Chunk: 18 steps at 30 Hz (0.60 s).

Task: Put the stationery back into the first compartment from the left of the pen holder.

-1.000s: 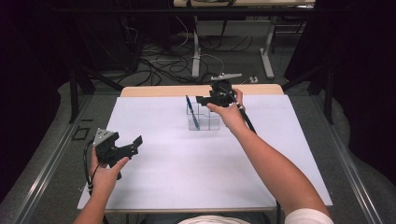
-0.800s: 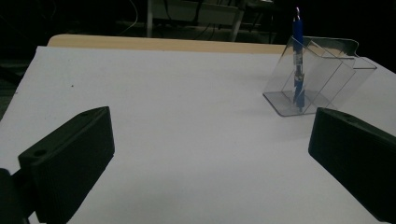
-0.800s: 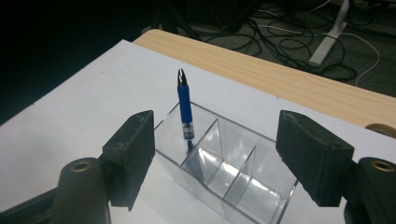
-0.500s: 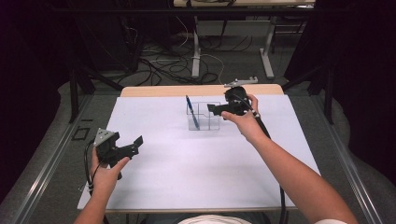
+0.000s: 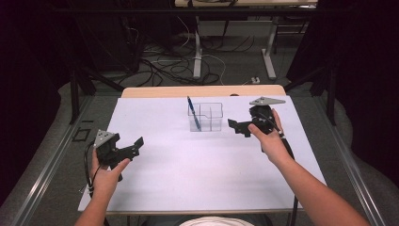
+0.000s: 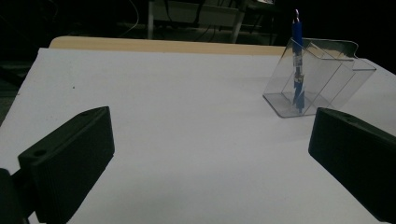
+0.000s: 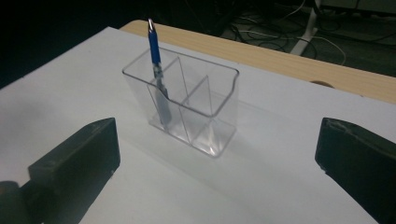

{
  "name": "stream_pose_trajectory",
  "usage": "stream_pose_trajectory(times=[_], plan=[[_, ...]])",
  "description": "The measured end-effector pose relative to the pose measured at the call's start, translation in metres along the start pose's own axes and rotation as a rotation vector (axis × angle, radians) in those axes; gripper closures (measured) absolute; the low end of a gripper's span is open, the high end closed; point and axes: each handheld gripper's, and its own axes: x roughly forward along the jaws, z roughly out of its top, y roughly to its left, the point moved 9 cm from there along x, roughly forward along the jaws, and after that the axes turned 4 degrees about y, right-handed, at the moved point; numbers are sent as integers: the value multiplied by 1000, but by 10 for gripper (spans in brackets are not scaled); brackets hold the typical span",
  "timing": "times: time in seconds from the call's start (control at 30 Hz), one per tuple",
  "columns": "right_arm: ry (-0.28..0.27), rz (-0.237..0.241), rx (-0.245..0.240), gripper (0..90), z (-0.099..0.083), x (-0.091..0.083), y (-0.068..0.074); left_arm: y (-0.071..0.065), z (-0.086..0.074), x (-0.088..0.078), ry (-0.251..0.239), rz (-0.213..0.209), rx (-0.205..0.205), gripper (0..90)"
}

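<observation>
Since the earlier frames the right tool [image 5: 239, 127] has drawn back from above the clear organizer [image 5: 205, 117] to a spot just right of it, and its jaws have just been opening; they now stand spread wide with nothing between them. The left tool [image 5: 131, 147] has kept its place well to the left of the organizer and nearer the person, jaws spread and empty too.

From the high view, the organizer stands on the white counter [image 5: 188, 169] toward its far edge, with a blue pen [image 5: 193, 113] leaning in its left part.

Seen through the right gripper view, the organizer [image 7: 187, 105] has inner dividers forming separate compartments, and the pen [image 7: 156, 70] stands in an end one, clip end up and tip at the floor. That detail is lost from above.

Looking along the left gripper view, the organizer [image 6: 317, 79] sits far off near the right jaw, the pen [image 6: 297, 65] at its near-left corner, and bare counter [image 6: 187, 116] lies between the jaws.
</observation>
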Motion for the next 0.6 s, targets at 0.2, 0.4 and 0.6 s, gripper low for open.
stream_pose_trajectory(times=[0.2, 0.4, 0.6], plan=[[-7, -53, 5, 0, -22, -21, -18, 1, -1, 0, 4, 6, 0, 3], [-29, -97, 48, 0, -45, -36, -39, 1, -2, 1, 8, 10, -1, 3], [-43, -146, 122, 0, -73, -44, -63, 0, -1, 2, 8, 8, -16, 3]])
